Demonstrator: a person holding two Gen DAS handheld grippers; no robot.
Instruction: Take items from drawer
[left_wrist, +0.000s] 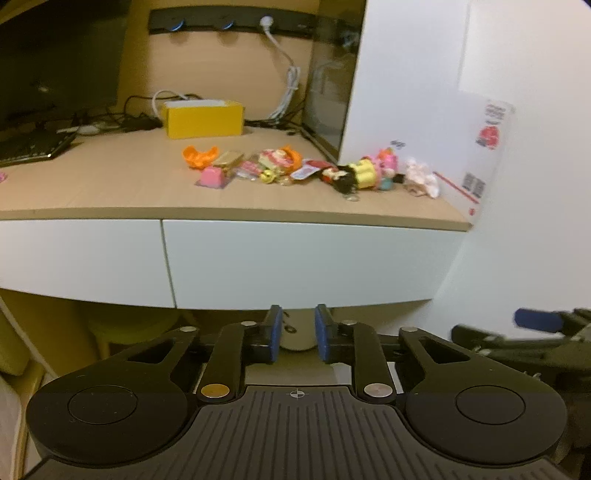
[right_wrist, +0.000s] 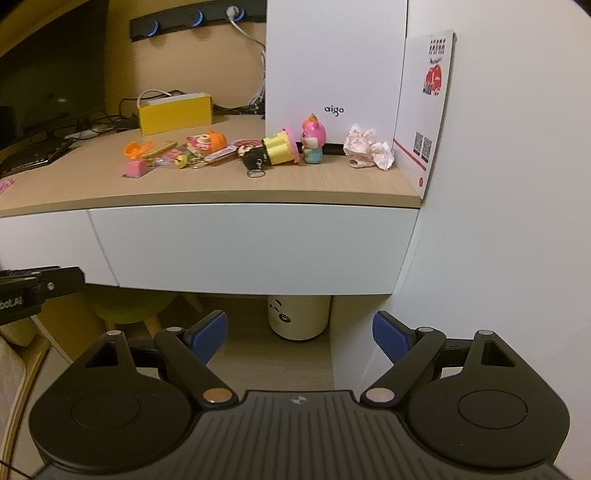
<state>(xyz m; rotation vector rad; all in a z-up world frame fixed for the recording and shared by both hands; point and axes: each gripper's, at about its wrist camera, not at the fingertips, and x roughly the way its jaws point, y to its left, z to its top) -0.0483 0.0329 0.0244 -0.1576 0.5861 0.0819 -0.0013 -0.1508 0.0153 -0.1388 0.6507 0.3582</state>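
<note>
Both of your hand-held grippers sit below and in front of the table (right_wrist: 221, 184), aimed at its white drawer (right_wrist: 251, 247), which is shut flush under the wooden top. Your left hand-held gripper (left_wrist: 298, 334) has its blue pads at a narrow gap with nothing between them; only the cream bin (right_wrist: 299, 317) under the table shows through the gap. Your right hand-held gripper (right_wrist: 300, 334) stands wide, also empty, the same bin visible between its fingers. In the left wrist view the right tool shows blurred at the right edge. The small items lie in a loose row on the table top: an orange toy (right_wrist: 138, 147), a pink block (right_wrist: 137, 169), a cluster of keychains (right_wrist: 199, 151), a dark-haired doll in a yellow dress (right_wrist: 275, 151) lying on its side with a key ring beside it, a pink figurine (right_wrist: 313, 138) standing upright, and a crumpled pale cloth piece (right_wrist: 369, 149) at the right end. The figurine stands close against a white box (right_wrist: 332, 55) marked "aigo". A yellow box (right_wrist: 175, 114) sits farther back, near cables and a dark monitor (right_wrist: 48, 74).
</note>
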